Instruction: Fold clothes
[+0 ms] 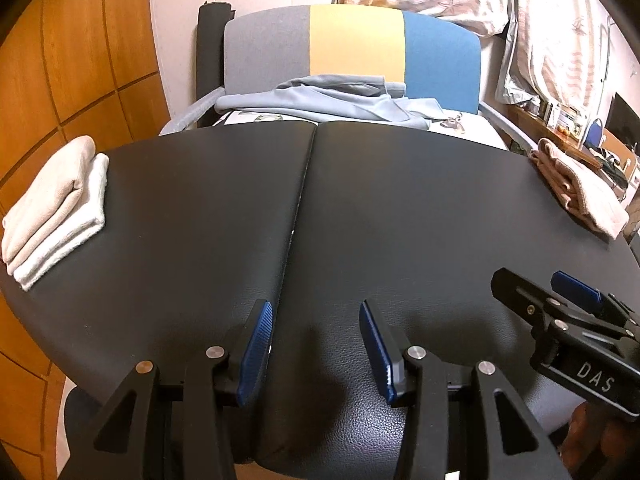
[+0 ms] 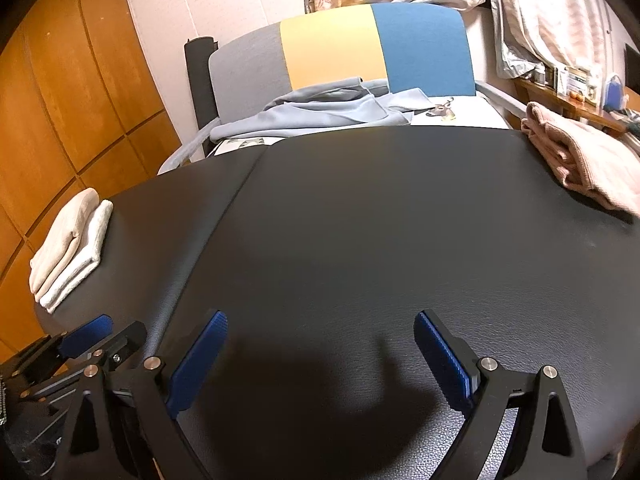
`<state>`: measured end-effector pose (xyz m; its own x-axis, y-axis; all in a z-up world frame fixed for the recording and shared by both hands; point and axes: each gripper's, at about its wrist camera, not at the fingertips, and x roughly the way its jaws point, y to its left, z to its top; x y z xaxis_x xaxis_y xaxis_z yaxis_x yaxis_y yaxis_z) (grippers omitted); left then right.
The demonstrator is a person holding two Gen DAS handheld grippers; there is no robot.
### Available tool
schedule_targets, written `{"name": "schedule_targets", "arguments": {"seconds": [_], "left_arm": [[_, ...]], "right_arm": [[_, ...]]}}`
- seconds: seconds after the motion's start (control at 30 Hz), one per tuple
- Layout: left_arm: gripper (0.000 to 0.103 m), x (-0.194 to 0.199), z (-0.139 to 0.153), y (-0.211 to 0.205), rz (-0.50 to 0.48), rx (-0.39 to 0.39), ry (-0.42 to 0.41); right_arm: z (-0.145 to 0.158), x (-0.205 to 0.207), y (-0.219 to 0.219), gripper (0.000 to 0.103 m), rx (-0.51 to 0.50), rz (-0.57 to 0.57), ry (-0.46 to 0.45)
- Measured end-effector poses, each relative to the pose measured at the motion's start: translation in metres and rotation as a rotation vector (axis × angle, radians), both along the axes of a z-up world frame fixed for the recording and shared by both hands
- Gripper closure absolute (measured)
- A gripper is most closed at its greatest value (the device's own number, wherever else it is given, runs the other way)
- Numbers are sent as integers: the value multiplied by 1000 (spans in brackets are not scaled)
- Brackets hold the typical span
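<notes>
Both views are lit by warm indoor light from above and somewhat behind the cameras, bright on the wooden wall panels (image 1: 60, 92) and duller on the black table (image 1: 400, 200), whose leather-like top shows only a soft sheen and no hard glare. Broad dark shadows pool on the table just beyond the blue pads (image 2: 200, 364), densest in the right wrist view. Fisheye distortion bows the table's far edge and the wall seams, and black vignetting cuts every corner. Focus is fairly sharp near the table's middle, softer towards the rim.
</notes>
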<state>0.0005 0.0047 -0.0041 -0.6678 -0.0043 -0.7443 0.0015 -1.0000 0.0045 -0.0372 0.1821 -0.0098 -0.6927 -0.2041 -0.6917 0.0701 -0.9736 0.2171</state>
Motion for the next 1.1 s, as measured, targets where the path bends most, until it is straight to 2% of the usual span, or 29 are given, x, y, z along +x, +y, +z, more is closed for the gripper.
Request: {"name": "schedule_targets", "arguments": {"seconds": [0.5,0.73,0.8,1.1], "left_arm": [[56,0,-6,4,4,-6,-31],[54,-14,-16,11,3,-15,-109],[54,-20,-18,16,-7,-21,-132],[54,-47,-4,65,-94,-51,-104]], "right_arm": [[0,-1,-3,8,2,1,-6],[-2,-2,4,8,22,-19,1],[0,-5,9,8,31,-34,5],[16,-14,59,7,26,-163,22]]}}
